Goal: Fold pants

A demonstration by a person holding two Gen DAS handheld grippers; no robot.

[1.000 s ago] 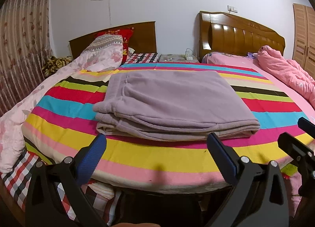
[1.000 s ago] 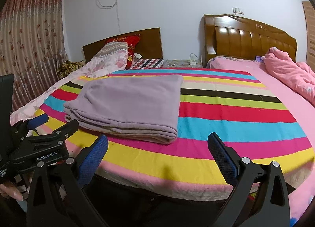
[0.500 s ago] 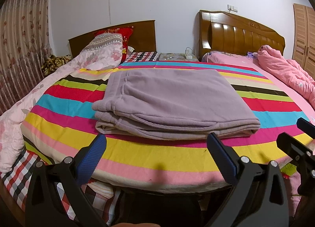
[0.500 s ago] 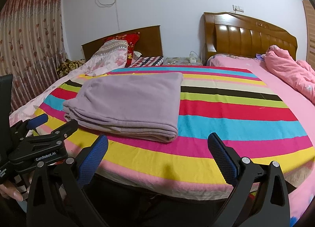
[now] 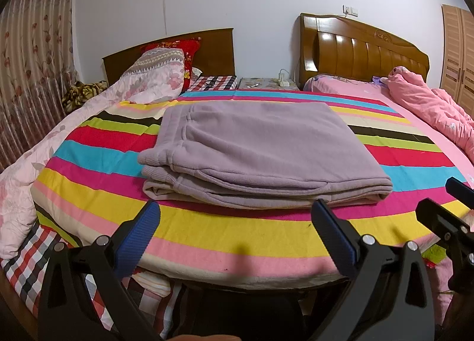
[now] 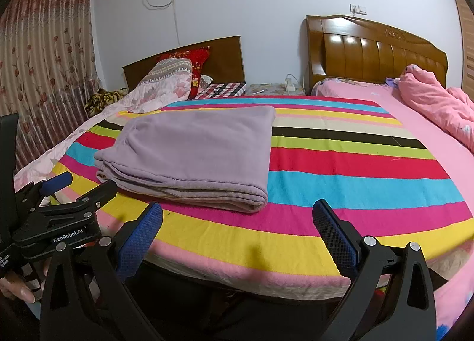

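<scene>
The lilac pants [image 5: 257, 148] lie folded in a flat rectangle on the striped blanket [image 5: 237, 234]; they also show in the right wrist view [image 6: 195, 154] at the left. My left gripper [image 5: 237, 222] is open and empty, held back from the bed's near edge, in front of the pants. My right gripper [image 6: 237, 222] is open and empty, to the right of the pants and clear of them. The left gripper also shows at the left of the right wrist view [image 6: 56, 193], and the right gripper at the right edge of the left wrist view [image 5: 444, 207].
A floral quilt [image 5: 35, 163] and pillows [image 5: 166, 62] lie at the left. A pink duvet [image 5: 429, 107] is bunched on the pink bed at the right. Two wooden headboards [image 5: 364, 48] and a nightstand [image 5: 266, 83] stand at the back. A curtain [image 6: 44, 59] hangs left.
Both grippers have drifted slightly; the pants lie as before and both grippers stay open.
</scene>
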